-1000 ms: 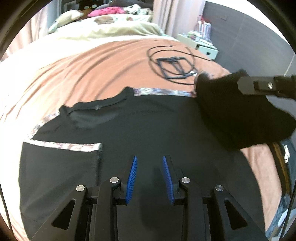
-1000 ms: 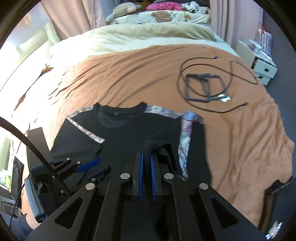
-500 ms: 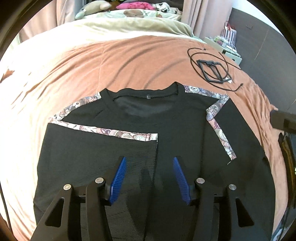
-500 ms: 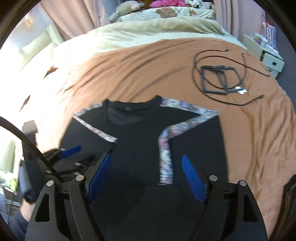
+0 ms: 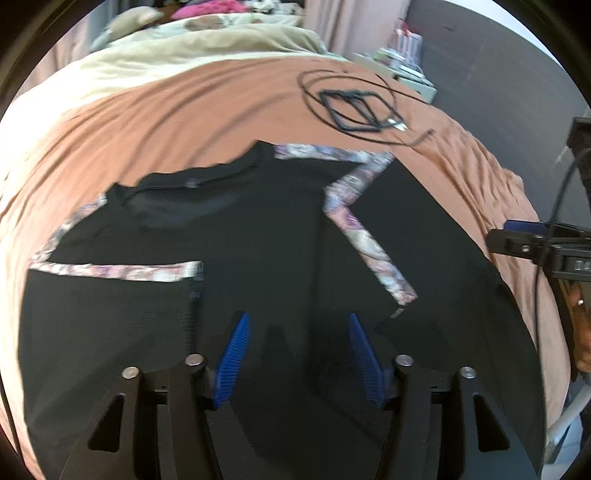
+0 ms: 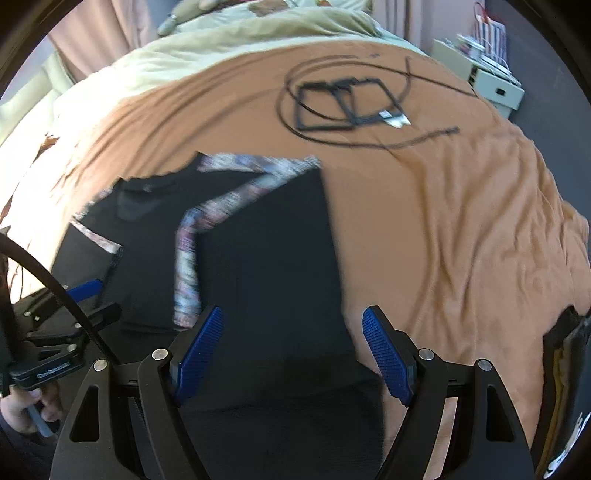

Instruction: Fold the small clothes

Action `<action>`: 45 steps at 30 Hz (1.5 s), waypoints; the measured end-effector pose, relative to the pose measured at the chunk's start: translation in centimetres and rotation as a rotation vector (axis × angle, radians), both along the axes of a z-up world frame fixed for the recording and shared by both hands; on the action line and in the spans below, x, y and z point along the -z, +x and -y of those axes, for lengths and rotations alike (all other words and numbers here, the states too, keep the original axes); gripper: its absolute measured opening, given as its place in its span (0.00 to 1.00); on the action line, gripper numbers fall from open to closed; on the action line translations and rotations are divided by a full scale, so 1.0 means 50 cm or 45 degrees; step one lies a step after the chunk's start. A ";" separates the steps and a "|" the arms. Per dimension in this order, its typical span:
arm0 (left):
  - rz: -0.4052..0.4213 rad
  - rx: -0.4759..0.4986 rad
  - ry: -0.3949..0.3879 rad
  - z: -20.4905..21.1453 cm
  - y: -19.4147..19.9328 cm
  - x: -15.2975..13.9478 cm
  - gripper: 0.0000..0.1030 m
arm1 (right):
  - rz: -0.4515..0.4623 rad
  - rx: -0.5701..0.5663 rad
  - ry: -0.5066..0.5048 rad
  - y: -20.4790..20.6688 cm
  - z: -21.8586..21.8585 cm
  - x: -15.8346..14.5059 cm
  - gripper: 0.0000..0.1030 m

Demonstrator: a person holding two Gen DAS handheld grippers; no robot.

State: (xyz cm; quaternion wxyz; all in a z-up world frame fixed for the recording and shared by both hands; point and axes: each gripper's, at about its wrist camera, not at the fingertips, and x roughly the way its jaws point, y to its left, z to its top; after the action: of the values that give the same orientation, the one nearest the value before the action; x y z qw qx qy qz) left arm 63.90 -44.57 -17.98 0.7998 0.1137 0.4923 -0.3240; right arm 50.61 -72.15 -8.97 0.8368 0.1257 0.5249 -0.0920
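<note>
A black shirt (image 5: pixel 277 229) with patterned trim lies flat on the brown blanket (image 5: pixel 184 110). Both sleeves are folded in over its body, the trim of one (image 5: pixel 122 271) on the left and of the other (image 5: pixel 369 251) on the right. My left gripper (image 5: pixel 298 321) hovers over the shirt's lower middle, jaws opening, nothing pinched between them. My right gripper (image 6: pixel 293 314) hangs over the shirt's (image 6: pixel 273 240) right edge, jaws wide and closing slightly, pads free of the cloth. Each gripper shows at the other view's side: the right gripper (image 5: pixel 517 234), the left gripper (image 6: pixel 98 300).
A coiled black cable with flat black frames (image 6: pixel 343 103) lies on the blanket beyond the shirt. A cream duvet (image 6: pixel 240 33) covers the far end. A white box (image 6: pixel 491 85) stands off the bed at right. A dark item (image 6: pixel 565 350) sits at the bed's right edge.
The right gripper was shut on the black sleeve; it has let go, and the sleeve now lies folded over the body. Both jaws have widened and both grippers have dropped toward the shirt's lower part.
</note>
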 end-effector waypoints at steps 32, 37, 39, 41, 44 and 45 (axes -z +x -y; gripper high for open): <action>0.273 -0.109 0.375 0.074 0.051 0.062 0.82 | -0.057 -0.030 -0.074 -0.031 0.028 0.105 0.50; 0.296 -0.190 0.378 0.020 0.094 0.039 0.82 | -0.058 -0.031 -0.080 -0.029 0.028 0.103 0.50; 0.330 -0.213 0.404 0.007 0.103 0.028 0.81 | -0.059 -0.030 -0.079 -0.029 0.028 0.103 0.50; 0.351 -0.239 0.423 -0.011 0.114 0.015 0.80 | -0.062 -0.026 -0.077 -0.028 0.029 0.103 0.50; 0.341 -0.268 0.401 -0.037 0.127 -0.001 0.80 | -0.060 -0.022 -0.081 -0.029 0.027 0.097 0.50; 0.337 -0.273 0.391 -0.041 0.129 -0.005 0.80 | -0.055 -0.019 -0.081 -0.031 0.027 0.094 0.50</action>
State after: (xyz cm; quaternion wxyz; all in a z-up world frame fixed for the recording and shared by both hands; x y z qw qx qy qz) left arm 70.37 -42.53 -17.75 0.8605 0.2227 0.4361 -0.1407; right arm 49.08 -73.52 -13.68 0.8294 0.0930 0.5407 -0.1051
